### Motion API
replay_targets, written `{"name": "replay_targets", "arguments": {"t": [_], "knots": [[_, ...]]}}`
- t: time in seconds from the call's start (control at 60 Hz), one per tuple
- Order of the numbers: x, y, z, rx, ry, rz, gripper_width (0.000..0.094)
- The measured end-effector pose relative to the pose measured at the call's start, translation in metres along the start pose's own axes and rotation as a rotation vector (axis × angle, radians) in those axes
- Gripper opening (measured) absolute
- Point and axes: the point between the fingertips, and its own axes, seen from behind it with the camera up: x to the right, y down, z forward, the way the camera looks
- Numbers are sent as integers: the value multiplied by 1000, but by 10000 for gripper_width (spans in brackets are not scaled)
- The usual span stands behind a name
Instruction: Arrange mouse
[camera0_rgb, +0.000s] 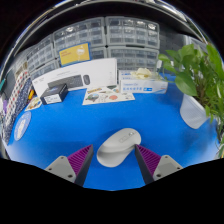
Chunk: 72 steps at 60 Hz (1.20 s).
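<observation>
The gripper (115, 163) points level toward twelve o'clock, fingers wide apart, holding nothing; the white mouse (119, 146) sits between them.

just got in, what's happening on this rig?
A person's handheld tongs are open over a blue mat, closing in on a white mouse that lies flat just ahead of and partly between the fingers, not gripped. Beyond it sit a keyboard box, a small black box and a plant.
</observation>
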Motion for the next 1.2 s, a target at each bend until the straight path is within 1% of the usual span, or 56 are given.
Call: {"name": "replay_targets", "arguments": {"t": [0.05, 0.233, 0.317, 0.367, 0.433, 0.483, 0.583, 0.6, 0.617, 0.633, 0.767, 0.85, 0.95, 1.017, 1.167, 1.2], "knots": [[2, -5, 7, -16, -3, -3, 847], [-9, -28, 31, -32, -59, -25, 831], [-15, -37, 41, -34, -69, -37, 791], [-18, -41, 45, -37, -71, -38, 750], [-21, -43, 50, -47, -68, -36, 743], [-20, -43, 53, -52, -54, -48, 723], [-13, -41, 56, -47, -7, -73, 592], [-11, -42, 57, -44, 4, -75, 583], [-8, -42, 57, -39, 14, -76, 507], [-8, -43, 57, -34, 14, -71, 498], [-8, -43, 58, -12, 19, -63, 489], [-9, -43, 58, 10, 21, -81, 463], [-8, -42, 58, 34, 29, -93, 403], [-7, -42, 56, 21, 54, -73, 359], [-10, -43, 50, -26, 151, -16, 352], [-17, -53, 45, -16, 157, 16, 354]]}}
